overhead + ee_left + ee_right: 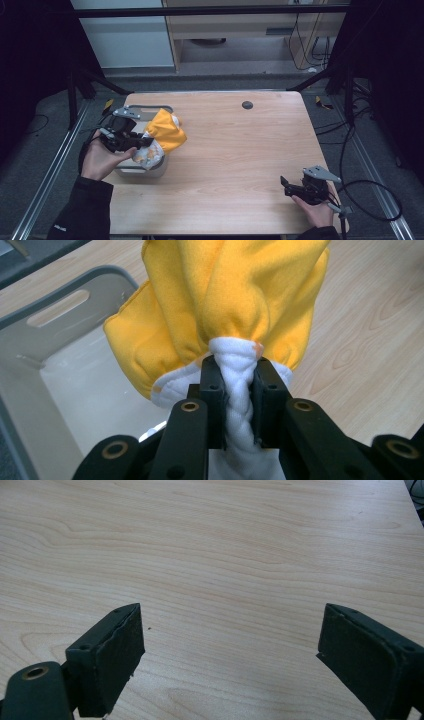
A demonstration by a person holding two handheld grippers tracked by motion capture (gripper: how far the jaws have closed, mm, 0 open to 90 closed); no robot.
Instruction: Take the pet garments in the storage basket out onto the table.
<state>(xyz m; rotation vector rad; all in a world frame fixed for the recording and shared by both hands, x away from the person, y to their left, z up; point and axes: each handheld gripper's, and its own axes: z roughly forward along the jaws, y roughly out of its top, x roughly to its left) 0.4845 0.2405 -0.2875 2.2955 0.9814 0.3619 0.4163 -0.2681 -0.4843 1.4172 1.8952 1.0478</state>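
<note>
Left gripper [142,142]: we see it at the table's left side, jaws clamped tight on a twisted white part of a cloth; in the left gripper view [235,405] the white fabric is pinched between both black jaws.
Cloth [165,132]: yellow-orange outer fabric with a white quilted lining [235,385]; bunched, lifted off the table, hanging from the left gripper over the bin's right rim. We see printed spots on the lower white part in the high view, too small to tell what they are.
Bin [150,172]: grey plastic, open top, slot handle in its wall [57,307]; stands at the table's left edge, under and just beside the cloth. We think the inside is pale and bare where it shows, but the cloth covers part of it.
Right gripper [287,185]: near the table's front right corner, low over the wood, well apart from the cloth and bin. Jaws spread wide, nothing between them; the right gripper view [230,650] shows bare wood grain in the gap.
Left hand [100,160]: holds the left gripper from behind, dark sleeve below.
Right hand [315,210]: grips the right gripper's body, cable trailing off to the right.
Table [235,150]: light wood top, small dark round cap [247,105] near the far edge.
</note>
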